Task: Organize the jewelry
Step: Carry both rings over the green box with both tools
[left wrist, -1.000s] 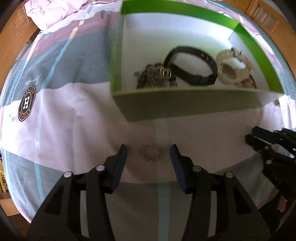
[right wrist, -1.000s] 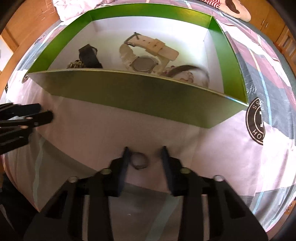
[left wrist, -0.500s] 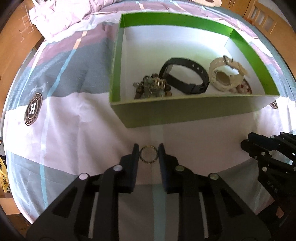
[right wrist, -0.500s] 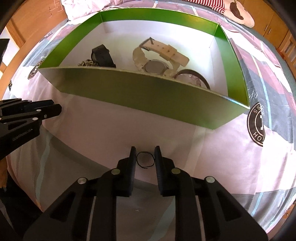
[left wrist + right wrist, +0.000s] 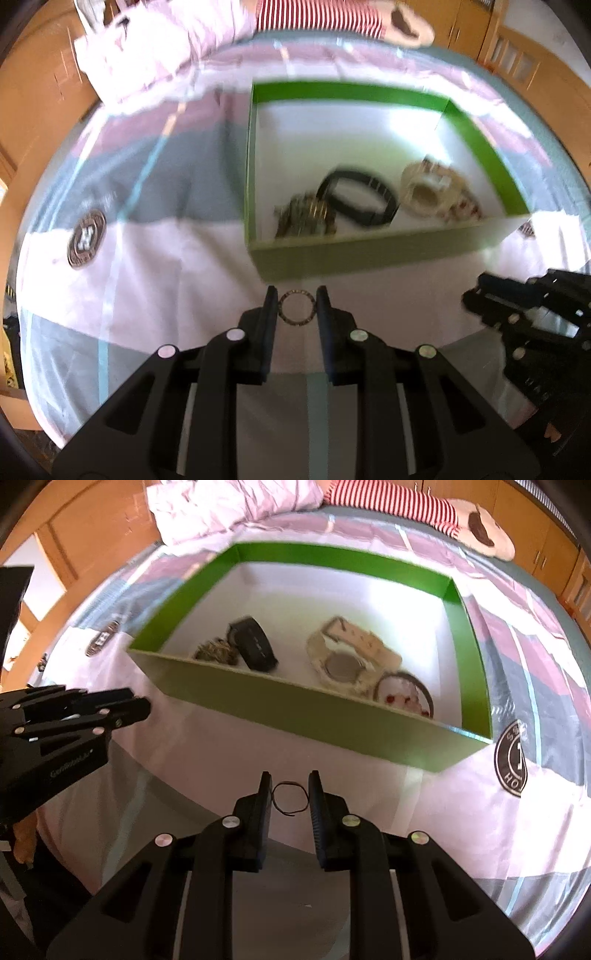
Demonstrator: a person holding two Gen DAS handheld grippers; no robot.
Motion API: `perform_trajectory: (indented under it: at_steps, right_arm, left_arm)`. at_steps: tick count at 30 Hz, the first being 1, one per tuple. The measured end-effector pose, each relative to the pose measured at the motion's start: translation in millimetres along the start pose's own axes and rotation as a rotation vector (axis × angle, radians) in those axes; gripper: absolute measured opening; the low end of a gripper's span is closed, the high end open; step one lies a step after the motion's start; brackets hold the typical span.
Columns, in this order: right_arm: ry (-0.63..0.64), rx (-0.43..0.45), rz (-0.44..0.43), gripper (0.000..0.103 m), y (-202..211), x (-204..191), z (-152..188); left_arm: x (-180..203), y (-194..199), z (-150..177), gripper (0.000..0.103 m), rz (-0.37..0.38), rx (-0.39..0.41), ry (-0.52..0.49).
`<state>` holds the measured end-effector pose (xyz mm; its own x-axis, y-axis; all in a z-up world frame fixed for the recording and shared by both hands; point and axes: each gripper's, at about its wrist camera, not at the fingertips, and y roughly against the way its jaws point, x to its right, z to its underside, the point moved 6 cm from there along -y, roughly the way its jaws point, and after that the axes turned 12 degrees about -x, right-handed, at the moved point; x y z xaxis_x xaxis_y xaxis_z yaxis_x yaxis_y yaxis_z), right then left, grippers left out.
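My left gripper [image 5: 296,297] is shut on a small beaded ring bracelet [image 5: 297,309] and holds it above the bedspread, just in front of the green box [image 5: 369,254]. My right gripper [image 5: 290,782] is shut on a thin dark wire ring [image 5: 290,799], lifted in front of the same box [image 5: 332,720]. Inside the box lie a beaded bracelet [image 5: 304,218], a black band [image 5: 360,201], a cream watch [image 5: 351,661] and a round red-dotted piece [image 5: 404,696]. Each gripper shows in the other's view, the right one [image 5: 476,291] and the left one [image 5: 142,705].
The box sits on a pink, grey and white bedspread [image 5: 147,266] with round badge prints [image 5: 86,238]. A rumpled pink blanket [image 5: 229,506] and a red-striped plush toy [image 5: 417,506] lie behind the box. Wooden furniture [image 5: 37,92] surrounds the bed.
Both grippers closed on their rings and lifted them off the bedspread. The box now looks farther and lower in both views.
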<state>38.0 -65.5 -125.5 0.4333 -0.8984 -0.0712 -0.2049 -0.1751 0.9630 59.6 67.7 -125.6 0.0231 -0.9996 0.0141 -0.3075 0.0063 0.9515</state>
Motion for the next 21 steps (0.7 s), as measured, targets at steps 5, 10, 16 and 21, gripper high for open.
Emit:
perform_trajectory:
  at_steps: [5,10,16,21]
  right_arm:
    - [-0.003,0.052,-0.029,0.02,10,5,-9]
    - [-0.008,0.151,-0.08,0.02,34,10,-16]
    - [-0.024,0.259,-0.104,0.02,56,11,-26]
    - [-0.065,0.29,-0.106,0.02,64,21,-32]
  left_arm:
    - [3,9,-7,0.021,0.004,0.036,0.01]
    - [3,22,-12,0.021,-0.02,0.092,0.015]
    - [8,38,-20,0.021,-0.033,0.14,0.013]
    - [12,47,-27,0.021,-0.036,0.167,0.023]
